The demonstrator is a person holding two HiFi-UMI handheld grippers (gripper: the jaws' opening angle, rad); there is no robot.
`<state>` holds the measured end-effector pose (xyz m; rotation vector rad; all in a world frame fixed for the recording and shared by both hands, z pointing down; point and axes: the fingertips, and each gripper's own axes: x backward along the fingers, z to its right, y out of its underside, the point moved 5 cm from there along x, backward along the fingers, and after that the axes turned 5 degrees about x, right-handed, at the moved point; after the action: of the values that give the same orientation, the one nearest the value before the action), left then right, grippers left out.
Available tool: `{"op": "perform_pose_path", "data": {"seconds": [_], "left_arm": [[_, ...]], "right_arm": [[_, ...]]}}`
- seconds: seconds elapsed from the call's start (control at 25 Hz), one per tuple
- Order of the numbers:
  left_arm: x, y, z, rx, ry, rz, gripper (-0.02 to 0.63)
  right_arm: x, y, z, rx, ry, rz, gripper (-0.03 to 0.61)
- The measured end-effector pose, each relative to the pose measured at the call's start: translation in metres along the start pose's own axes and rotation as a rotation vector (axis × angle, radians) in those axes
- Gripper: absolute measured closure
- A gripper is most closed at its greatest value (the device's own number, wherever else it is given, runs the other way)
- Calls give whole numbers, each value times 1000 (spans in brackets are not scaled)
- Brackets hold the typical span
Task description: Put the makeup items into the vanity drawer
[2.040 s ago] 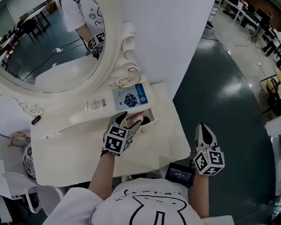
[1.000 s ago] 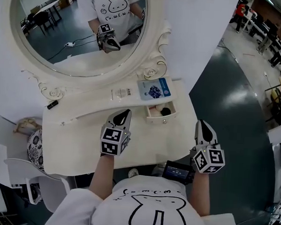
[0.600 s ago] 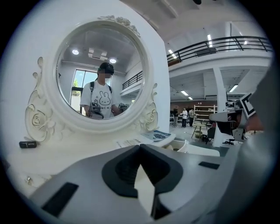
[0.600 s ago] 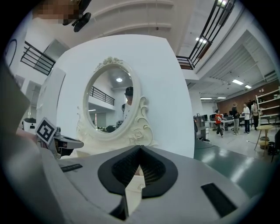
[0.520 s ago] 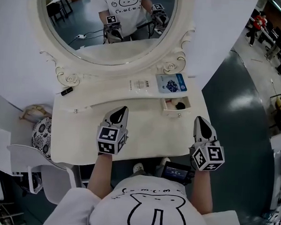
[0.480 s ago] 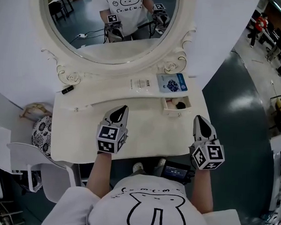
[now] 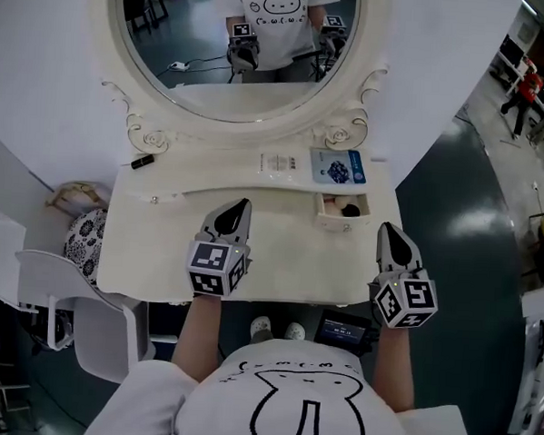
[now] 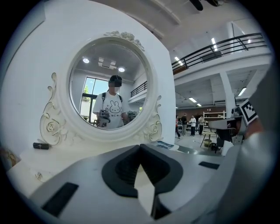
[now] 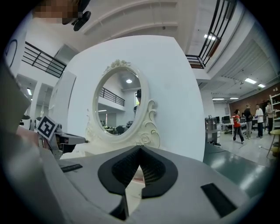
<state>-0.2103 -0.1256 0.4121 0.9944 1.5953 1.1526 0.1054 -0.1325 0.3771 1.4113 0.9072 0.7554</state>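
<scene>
Table: white vanity. I'm placing everything relative to its open drawer near the right end.

- Oval mirror is standing behind the drawer and to its left, reflecting the person with both tongs.
- White chair is sitting well left of the drawer, past the table's left end and nearer me.
- Left tongs are hovering over the bare tabletop left of the drawer, near it but not touching, tips pointing toward the mirror. The left gripper view is showing the jaws sitting together with nothing between them.
- Right tongs are hovering just right of the drawer and slightly nearer me, by the table's right edge. The right gripper view is showing the tips meeting, nothing gripped.
- The drawer is standing pulled out, holding a pinkish item and a dark item. Both are too small for me to tell what they are.
- Black device with a lit screen is sitting nearer me than the drawer, below the table's front edge.
- Blue packet is lying flat on the back ledge just behind the drawer.
- White tube is lying on the same ledge, behind the drawer and to its left, just beside the packet.
- Small black stick is lying on the ledge well left of the drawer, under the mirror's left scroll.
</scene>
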Motion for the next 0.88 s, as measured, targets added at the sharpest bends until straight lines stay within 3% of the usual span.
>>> {"op": "perform_pose_path", "data": {"seconds": [0.88], "left_arm": [[-6,-16,44,-77,6,32,594]], "right_arm": [[18,-4,26,-4,-22,34,566]]}}
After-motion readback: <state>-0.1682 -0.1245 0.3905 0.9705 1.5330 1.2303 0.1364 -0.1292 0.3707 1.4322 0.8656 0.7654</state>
